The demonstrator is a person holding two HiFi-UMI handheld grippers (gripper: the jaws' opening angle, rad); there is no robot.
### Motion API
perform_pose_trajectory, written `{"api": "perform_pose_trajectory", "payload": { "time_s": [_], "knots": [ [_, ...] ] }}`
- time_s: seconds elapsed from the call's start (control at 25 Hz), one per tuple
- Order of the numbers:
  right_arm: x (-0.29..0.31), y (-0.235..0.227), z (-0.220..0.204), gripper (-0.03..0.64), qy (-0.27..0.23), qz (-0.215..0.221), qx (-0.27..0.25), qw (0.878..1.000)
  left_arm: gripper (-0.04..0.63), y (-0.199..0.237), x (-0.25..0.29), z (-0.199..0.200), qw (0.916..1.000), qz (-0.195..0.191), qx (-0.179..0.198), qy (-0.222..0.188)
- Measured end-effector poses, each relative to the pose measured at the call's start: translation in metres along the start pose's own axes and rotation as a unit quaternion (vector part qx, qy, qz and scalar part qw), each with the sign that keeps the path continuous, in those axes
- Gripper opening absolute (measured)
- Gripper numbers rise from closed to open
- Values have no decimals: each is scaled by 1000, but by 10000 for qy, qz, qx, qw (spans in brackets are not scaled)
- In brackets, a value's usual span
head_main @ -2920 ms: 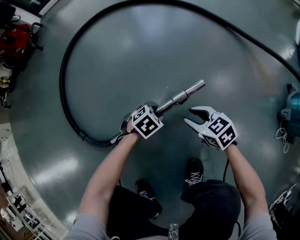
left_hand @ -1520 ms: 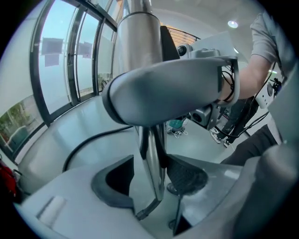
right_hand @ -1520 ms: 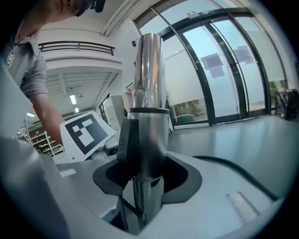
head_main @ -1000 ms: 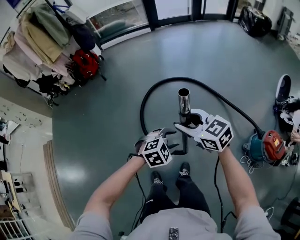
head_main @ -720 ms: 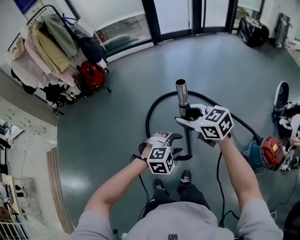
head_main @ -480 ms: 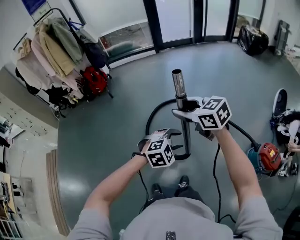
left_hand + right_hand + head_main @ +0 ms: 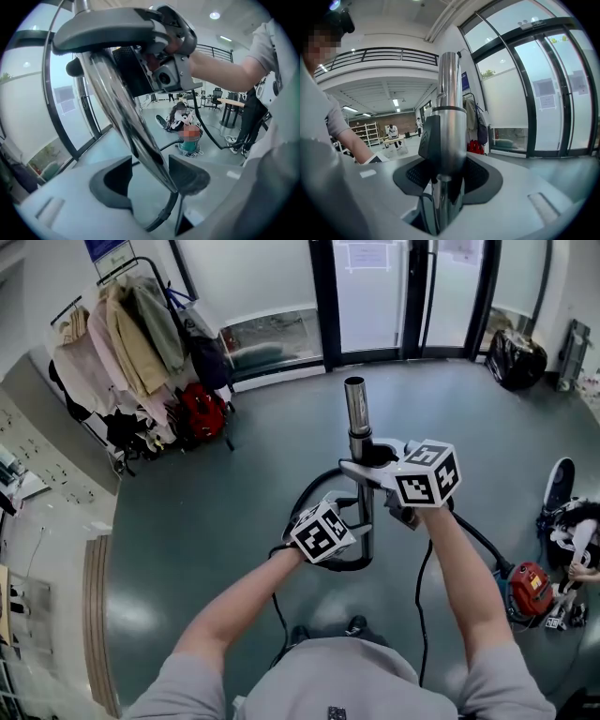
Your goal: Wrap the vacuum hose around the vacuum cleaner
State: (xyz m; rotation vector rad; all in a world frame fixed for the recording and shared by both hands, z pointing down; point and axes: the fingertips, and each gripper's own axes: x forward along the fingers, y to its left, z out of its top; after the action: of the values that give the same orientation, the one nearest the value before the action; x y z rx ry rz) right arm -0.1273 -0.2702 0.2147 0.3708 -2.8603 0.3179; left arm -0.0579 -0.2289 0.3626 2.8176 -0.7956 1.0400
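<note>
A metal wand [image 7: 355, 416] stands upright in front of me. My right gripper [image 7: 363, 465] is shut on it just below its collar; in the right gripper view the wand [image 7: 449, 117] rises between the pads of the right gripper [image 7: 445, 176]. My left gripper [image 7: 348, 522] sits lower, shut on the wand's lower tube. In the left gripper view that tube [image 7: 126, 117] runs slantwise through the left gripper [image 7: 150, 180], under the grey handle [image 7: 108, 33]. The black hose [image 7: 306, 494] loops down behind and leads to the red and teal vacuum cleaner [image 7: 526, 589] on the floor at right.
A loaded clothes rack [image 7: 122, 338] and a red bag [image 7: 201, 410] stand at the left wall. Glass doors [image 7: 375, 292] close the far side, with a black bag [image 7: 514, 358] beside them. A person [image 7: 569, 531] sits on the floor near the vacuum cleaner.
The wand has come up off the floor to upright and higher. My right gripper closed on its upper part. My left gripper let go, then moved right onto the lower tube.
</note>
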Motion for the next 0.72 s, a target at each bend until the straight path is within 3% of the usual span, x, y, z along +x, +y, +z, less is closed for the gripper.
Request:
{"api": "perform_pose_trajectory", "payload": {
  "time_s": [0.12, 0.28, 0.48, 0.72],
  "knots": [
    [4, 11, 1, 193, -71, 152, 26, 9999, 230, -1, 2, 6, 9994, -29, -337, -49],
    [11, 22, -4, 193, 0, 276, -79, 9996, 229, -3, 4, 0, 9990, -73, -444, -47],
    [19, 33, -9, 196, 35, 384, -203, 9991, 203, -5, -1, -7, 9963, -180, -837, -91],
    [12, 43, -9, 204, -261, 531, -333, 9977, 192, -13, -2, 0, 9953, -239, -924, -163]
  ]
}}
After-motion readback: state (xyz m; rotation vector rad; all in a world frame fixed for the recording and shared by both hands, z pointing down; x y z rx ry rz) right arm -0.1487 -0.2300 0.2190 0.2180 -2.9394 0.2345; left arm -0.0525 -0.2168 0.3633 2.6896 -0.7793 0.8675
